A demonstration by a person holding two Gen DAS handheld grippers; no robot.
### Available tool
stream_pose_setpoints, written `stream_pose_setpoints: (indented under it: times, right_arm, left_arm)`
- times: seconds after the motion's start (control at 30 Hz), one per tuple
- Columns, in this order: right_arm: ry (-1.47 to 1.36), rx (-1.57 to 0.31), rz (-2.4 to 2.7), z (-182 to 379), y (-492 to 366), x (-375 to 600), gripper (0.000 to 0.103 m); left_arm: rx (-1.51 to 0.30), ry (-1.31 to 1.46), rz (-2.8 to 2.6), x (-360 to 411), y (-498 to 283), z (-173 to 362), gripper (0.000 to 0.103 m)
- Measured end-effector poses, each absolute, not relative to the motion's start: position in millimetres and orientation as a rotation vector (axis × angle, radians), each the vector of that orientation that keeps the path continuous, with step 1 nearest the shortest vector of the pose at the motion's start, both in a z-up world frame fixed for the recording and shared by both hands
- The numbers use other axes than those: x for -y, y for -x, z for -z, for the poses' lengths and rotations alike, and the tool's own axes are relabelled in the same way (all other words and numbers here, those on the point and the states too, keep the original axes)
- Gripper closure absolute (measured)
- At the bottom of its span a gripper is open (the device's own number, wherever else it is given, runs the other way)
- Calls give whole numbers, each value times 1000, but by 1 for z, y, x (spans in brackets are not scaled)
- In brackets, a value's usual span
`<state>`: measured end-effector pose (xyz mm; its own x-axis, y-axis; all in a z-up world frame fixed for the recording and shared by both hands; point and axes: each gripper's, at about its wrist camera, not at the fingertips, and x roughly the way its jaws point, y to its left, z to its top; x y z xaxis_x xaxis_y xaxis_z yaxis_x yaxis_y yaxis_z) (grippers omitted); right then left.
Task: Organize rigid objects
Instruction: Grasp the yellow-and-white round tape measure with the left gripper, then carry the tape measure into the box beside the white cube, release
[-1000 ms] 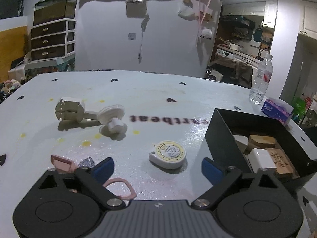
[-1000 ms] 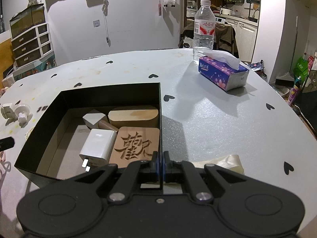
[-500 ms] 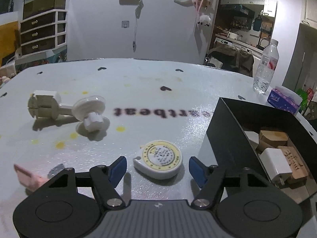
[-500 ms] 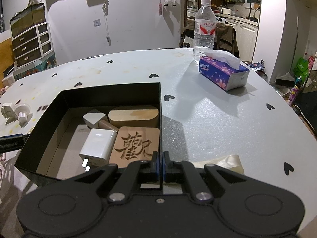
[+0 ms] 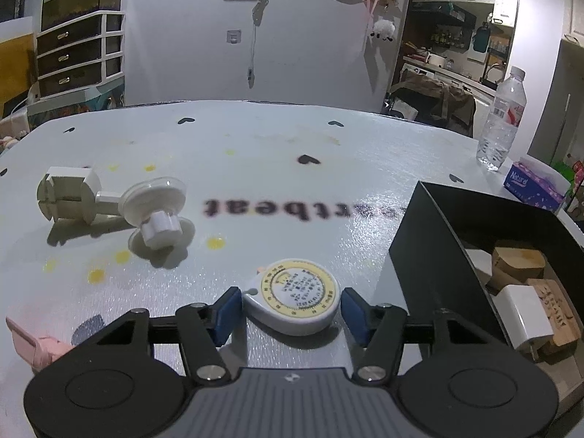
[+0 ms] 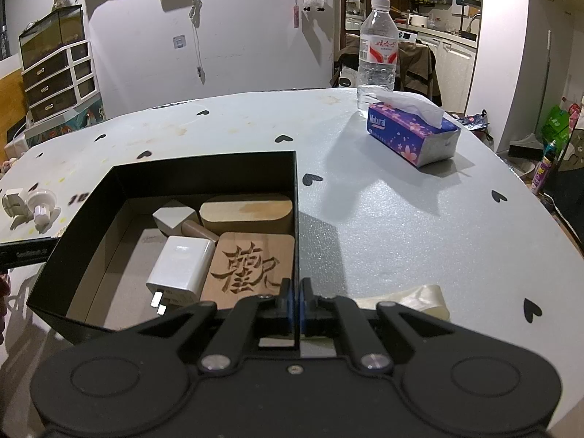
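Two claws in view. Left claw (image 5: pixel 290 310), lower centre of frame, has been closing around the tape measure (image 5: pixel 295 296) on the counter (image 5: pixel 277 146); slim gaps remain at both pads. Right claw (image 6: pixel 295 301) pinches the black box (image 6: pixel 204 162) wall, frame bottom; bare counter lies to its right.

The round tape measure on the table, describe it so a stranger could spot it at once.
Start at the black open box on the grey heart-print table. Just left of it, between the left gripper's blue pads, lies the white teardrop-shaped tape measure. Only it has a yellow numbered ring around a printed dial.
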<state>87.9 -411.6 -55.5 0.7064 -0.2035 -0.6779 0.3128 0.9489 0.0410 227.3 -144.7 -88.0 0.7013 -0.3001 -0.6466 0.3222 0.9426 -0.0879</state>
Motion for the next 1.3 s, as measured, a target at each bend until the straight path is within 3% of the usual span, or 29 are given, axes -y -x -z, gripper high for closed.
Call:
stream_pose_setpoints:
  times: [0.97,1.3]
  right_arm:
    - [-161,-734,282,57,-89,411,99]
    - [-165,-735,279,58,-89,412,99]
  left_arm:
    - [-680,-39,317,116,-169,90,44]
    - [-548,33,373,112,-142,43,44]
